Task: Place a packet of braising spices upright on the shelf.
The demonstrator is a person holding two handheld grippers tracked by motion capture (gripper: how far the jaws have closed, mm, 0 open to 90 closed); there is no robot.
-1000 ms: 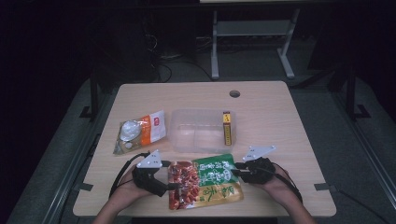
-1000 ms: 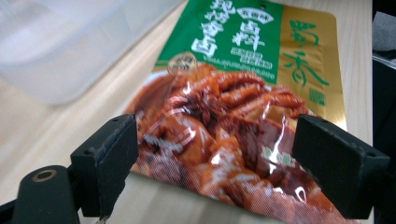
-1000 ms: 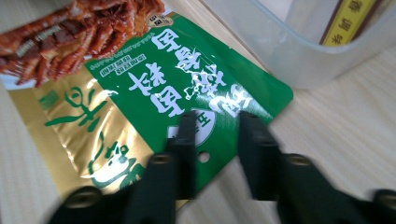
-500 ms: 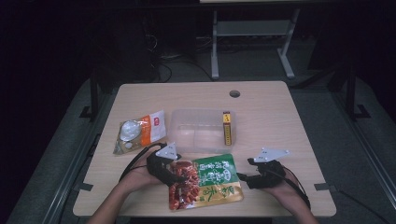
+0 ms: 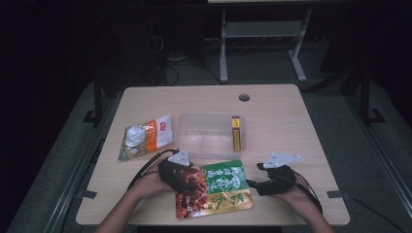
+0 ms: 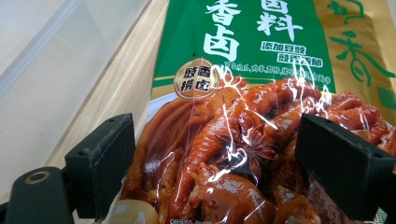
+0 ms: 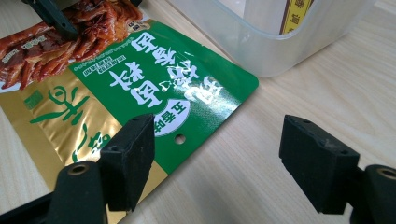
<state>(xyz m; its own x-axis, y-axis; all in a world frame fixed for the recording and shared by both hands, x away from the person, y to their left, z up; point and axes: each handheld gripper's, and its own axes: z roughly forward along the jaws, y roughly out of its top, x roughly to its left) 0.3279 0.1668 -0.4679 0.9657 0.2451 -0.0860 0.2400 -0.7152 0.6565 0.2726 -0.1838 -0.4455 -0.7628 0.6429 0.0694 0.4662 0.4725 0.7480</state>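
Note:
A green, gold and red food pouch [image 5: 221, 191] lies flat near the table's front edge. My left gripper [image 5: 187, 178] rests over its red left part. In the left gripper view its jaws [image 6: 224, 172] stand wide apart with the pouch's printed meat [image 6: 233, 154] spread beneath and between them, and the pads do not pinch it. My right gripper [image 5: 253, 186] sits just off the pouch's right edge. Its jaws [image 7: 233, 163] have just been opening; mostly bare wood lies between them, and the pouch's green corner [image 7: 187, 93] reaches the left jaw.
A clear plastic container [image 5: 204, 138] stands behind the pouch with a yellow box [image 5: 235, 132] upright inside at its right end. An orange and white packet [image 5: 145, 138] lies to the left. A cable hole [image 5: 244, 97] sits near the table's far edge.
The left gripper has moved right onto the pouch's red end. The right gripper has let go of the pouch's right edge, opened and drawn slightly away to the right.

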